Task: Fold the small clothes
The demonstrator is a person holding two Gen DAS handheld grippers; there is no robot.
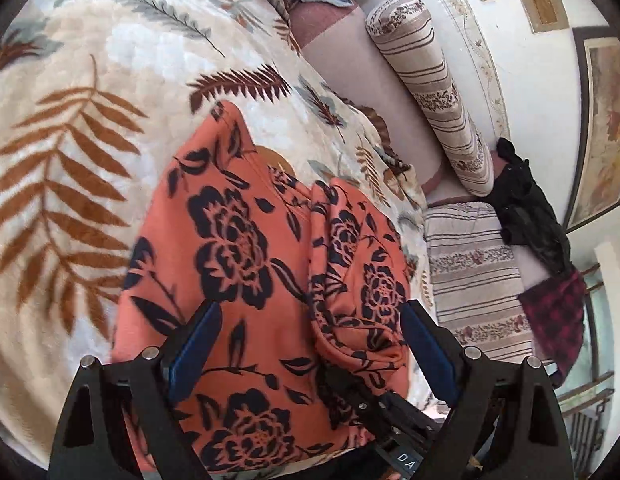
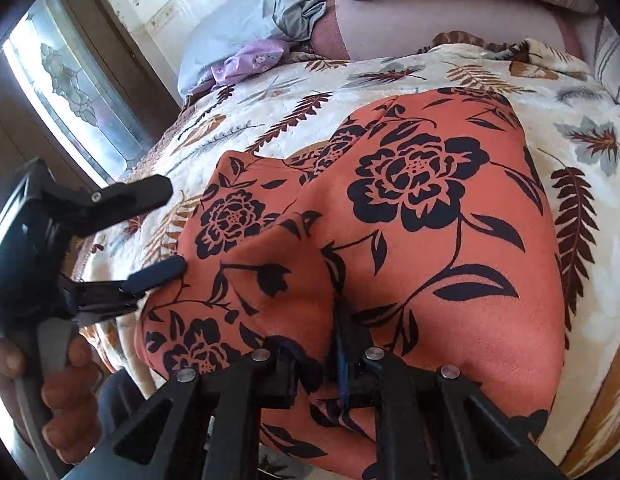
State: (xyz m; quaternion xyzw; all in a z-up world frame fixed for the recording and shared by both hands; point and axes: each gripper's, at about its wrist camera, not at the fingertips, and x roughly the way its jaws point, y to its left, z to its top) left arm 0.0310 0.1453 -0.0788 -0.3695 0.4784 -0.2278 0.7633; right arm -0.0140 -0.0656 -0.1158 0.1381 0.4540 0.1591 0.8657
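Observation:
An orange garment with dark navy flowers (image 1: pixel 238 248) lies on the leaf-print blanket (image 1: pixel 70 120). My left gripper (image 1: pixel 310 344) is open, its blue pads wide apart just above the garment's near part, holding nothing. It also shows at the left of the right wrist view (image 2: pixel 170 232), beside the garment's edge. My right gripper (image 2: pixel 317 356) is shut on a raised fold of the garment (image 2: pixel 409 240), which bunches up between its fingers. That lifted fold shows in the left wrist view (image 1: pixel 361 280) with the right gripper's black body below it.
A striped bolster (image 1: pixel 429 88) and striped cushion (image 1: pixel 473 280) lie to the right of the blanket. Dark clothes (image 1: pixel 529 216) sit by the wall. Grey and lilac cloths (image 2: pixel 262 36) are heaped at the far end. A window (image 2: pixel 70 80) is at the left.

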